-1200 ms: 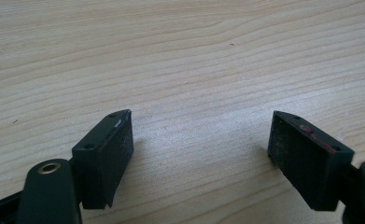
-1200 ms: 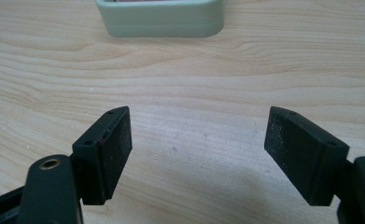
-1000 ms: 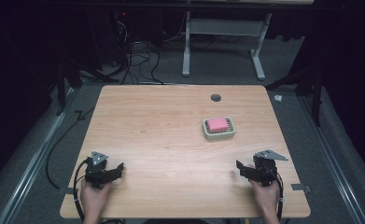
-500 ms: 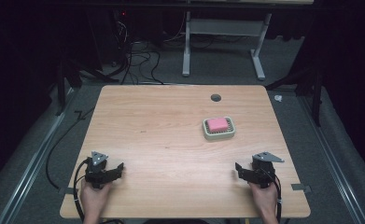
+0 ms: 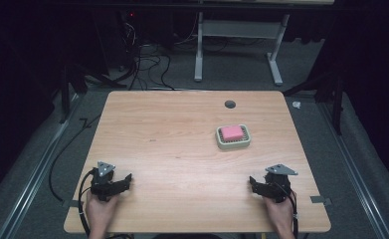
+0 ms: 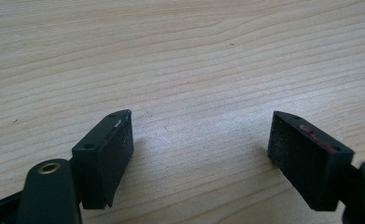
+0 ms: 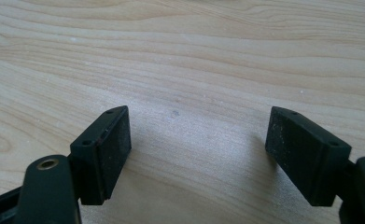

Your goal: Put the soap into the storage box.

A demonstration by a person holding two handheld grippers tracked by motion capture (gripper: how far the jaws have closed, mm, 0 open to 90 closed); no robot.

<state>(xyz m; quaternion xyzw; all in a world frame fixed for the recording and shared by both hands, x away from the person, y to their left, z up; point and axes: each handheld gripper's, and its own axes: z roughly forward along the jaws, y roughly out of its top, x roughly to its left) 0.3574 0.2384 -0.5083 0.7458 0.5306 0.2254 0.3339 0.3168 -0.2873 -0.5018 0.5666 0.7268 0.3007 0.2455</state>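
Observation:
A pink block (image 5: 231, 132) lies in a pale ribbed dish (image 5: 245, 142) on the right half of the wooden table (image 5: 182, 149). My left gripper (image 5: 128, 179) rests near the front left corner, held by a hand, jaws pointing right. My right gripper (image 5: 251, 182) rests near the front right corner, jaws pointing left. Both sit well short of the dish. In the left gripper view the left gripper (image 6: 201, 144) stands open over bare wood. In the right gripper view the right gripper (image 7: 198, 140) is open too, nothing between its pads.
A round cable hole (image 5: 230, 104) is in the table near the back edge. Beyond the table stand a white desk frame (image 5: 237, 45) and tangled cables (image 5: 142, 59) on grey carpet. A cable (image 5: 57, 164) trails off the left side.
The right gripper has shifted slightly toward the front edge and left. The left gripper has stayed put.

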